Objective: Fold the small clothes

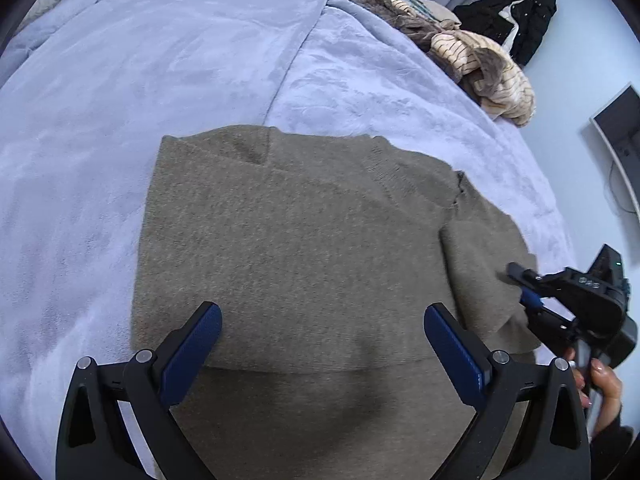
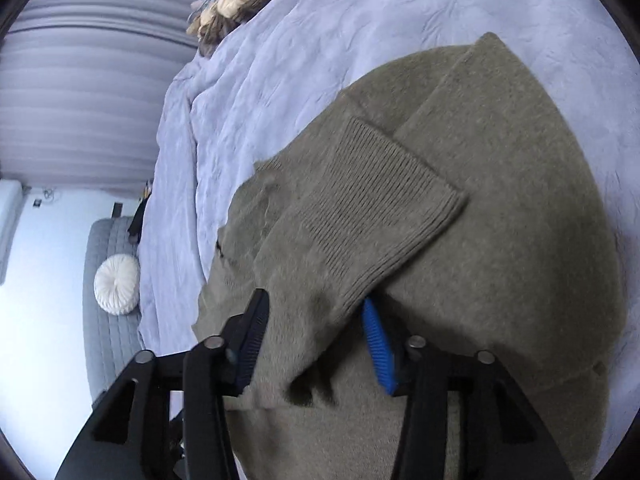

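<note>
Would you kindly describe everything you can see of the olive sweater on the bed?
The olive sweater is a fuzzy, olive-brown knit, lying flat on the pale lavender blanket. Its left side is already folded to a straight edge. One sleeve, ending in a ribbed cuff, lies folded across the body. The right gripper straddles that sleeve, its fingers slightly apart with the fabric between them; whether the pads press it is unclear. The left gripper hangs open above the lower body, touching nothing.
</note>
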A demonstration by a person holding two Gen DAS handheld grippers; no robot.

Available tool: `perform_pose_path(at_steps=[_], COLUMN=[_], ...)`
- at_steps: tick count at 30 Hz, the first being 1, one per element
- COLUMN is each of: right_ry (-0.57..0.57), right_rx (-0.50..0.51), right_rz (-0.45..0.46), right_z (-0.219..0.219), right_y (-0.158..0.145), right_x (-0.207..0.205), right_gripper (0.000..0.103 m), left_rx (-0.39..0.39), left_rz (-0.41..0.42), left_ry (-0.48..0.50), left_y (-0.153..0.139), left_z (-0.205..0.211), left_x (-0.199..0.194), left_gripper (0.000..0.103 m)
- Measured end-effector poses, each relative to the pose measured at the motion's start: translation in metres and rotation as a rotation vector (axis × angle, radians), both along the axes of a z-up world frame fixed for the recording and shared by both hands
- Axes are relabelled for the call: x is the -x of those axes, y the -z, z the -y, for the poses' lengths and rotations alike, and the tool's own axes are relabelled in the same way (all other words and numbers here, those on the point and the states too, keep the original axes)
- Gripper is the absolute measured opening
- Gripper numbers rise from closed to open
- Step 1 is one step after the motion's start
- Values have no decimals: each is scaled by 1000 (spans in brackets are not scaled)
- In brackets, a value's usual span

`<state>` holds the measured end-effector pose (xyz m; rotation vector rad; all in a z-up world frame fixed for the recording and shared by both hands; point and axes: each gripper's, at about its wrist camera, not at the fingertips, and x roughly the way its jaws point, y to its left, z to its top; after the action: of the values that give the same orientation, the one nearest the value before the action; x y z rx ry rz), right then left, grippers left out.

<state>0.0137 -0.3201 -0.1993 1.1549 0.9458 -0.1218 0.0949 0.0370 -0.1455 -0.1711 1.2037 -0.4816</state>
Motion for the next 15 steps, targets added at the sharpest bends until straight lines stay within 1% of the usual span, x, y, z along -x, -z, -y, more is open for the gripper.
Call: perform_pose_path(at_steps=[1,2,5,7,9,11,12,14,15], right_ry=[-9,-40,-215,-366,-478,-575,-608,-672,-686], right_rx=[8,37,154,222,252,265,263,268,270], right_rz=[-4,1,72,114,129,113,98,42,22], right_z=[1,-4,-38,-75,-108,-140,-150,-172,-177], right_y=[-1,-6,-31,-45,-48,-41,-36,-22,-18], right_x=[-7,-17,-43,-54,-62,-65,-65,-66,-67], right_gripper=[14,12,12,12,12,12,16,17,17], left_rx=[56,105,213,257,286,315,321,323,321], left_rz=[-16,-35,-87,-116,-141,-170,-178,-198,-205], left_ry=[1,2,-11,-23,-34,-46,-49,-56,-58], left_y=[-2,-2,0,3,6,10,12,17,20], left_z=[-3,-6,-16,-23,-28,-32,-33,-33,-32], left_x=[-3,-6,-15,-21,-22,-23,-23,-23,-23], left_gripper=[102,102,102,102,102,102,102,102,102])
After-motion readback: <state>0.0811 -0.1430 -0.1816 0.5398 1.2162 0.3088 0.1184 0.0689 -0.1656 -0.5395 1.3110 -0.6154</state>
